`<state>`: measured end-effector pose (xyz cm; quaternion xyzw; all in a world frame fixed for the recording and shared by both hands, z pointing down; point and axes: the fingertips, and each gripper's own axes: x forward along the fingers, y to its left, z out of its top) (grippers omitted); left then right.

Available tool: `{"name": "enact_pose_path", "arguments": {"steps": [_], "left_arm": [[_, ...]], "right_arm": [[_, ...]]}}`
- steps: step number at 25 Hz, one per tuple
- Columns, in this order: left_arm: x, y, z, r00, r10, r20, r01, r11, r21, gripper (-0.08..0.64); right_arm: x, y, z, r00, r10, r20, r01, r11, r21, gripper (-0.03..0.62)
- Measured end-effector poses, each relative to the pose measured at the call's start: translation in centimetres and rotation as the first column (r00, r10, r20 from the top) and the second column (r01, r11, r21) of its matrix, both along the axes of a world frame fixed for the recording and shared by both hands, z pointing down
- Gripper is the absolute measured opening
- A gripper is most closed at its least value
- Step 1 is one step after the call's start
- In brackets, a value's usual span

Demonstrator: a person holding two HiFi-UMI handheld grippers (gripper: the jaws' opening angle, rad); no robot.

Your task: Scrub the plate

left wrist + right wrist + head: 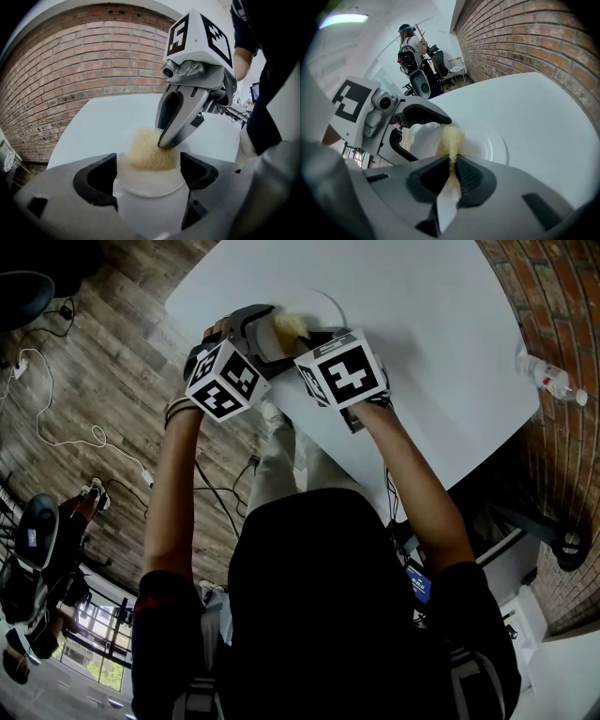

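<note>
– Right tongs (452,161) first: how do they stand?
– Clamped on a yellow scrubbing sponge (451,138). A thin fold of it is pinched between the pads, and the loose bulk is pressed down onto the white plate (485,143).
– And the left tongs (147,164)?
– Jaws apart, nothing clamped. They straddle the near part of the plate, one jaw on each side. Whether they bear on the rim to steady it, I can't tell.
– Where does the plate lie?
– Flat on the round white bench (93,122), close to the edge on the person's side.
– How far along is the scrubbing?
– Under way, I'd judge: the sponge sits on the plate's face, near the middle. No dirt, foam or water shows, so how much has been covered can't be read. My guess is that the rim and the outer ring are left to do.
– And the count?
– One plate, one sponge, two tongs, one bench, and one clear plastic bottle (551,379) lying near the bench's edge, well apart from the plate
</note>
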<state>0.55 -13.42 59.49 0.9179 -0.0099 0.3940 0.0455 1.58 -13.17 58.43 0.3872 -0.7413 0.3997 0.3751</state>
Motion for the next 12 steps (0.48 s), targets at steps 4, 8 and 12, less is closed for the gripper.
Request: {"name": "enact_pose_path", "arguments": {"steps": [4, 8, 12], "left_arm": [[0.0, -0.1, 0.0, 1.000, 0.000, 0.003, 0.000, 1.000, -0.001, 0.403], [0.0, 0.0, 0.1, 1.000, 0.001, 0.002, -0.001, 1.000, 0.000, 0.403], [-0.1, -0.1, 0.2, 1.000, 0.001, 0.003, -0.001, 1.000, 0.001, 0.403]], "right_arm": [[0.7, 0.0, 0.0, 1.000, 0.012, -0.005, -0.012, 1.000, -0.005, 0.040], [1.8, 0.0, 0.0, 0.999, 0.042, -0.021, -0.042, 0.999, -0.008, 0.040], [2.5, 0.1, -0.1, 0.998, 0.057, -0.023, -0.057, 0.998, -0.004, 0.040]]}}
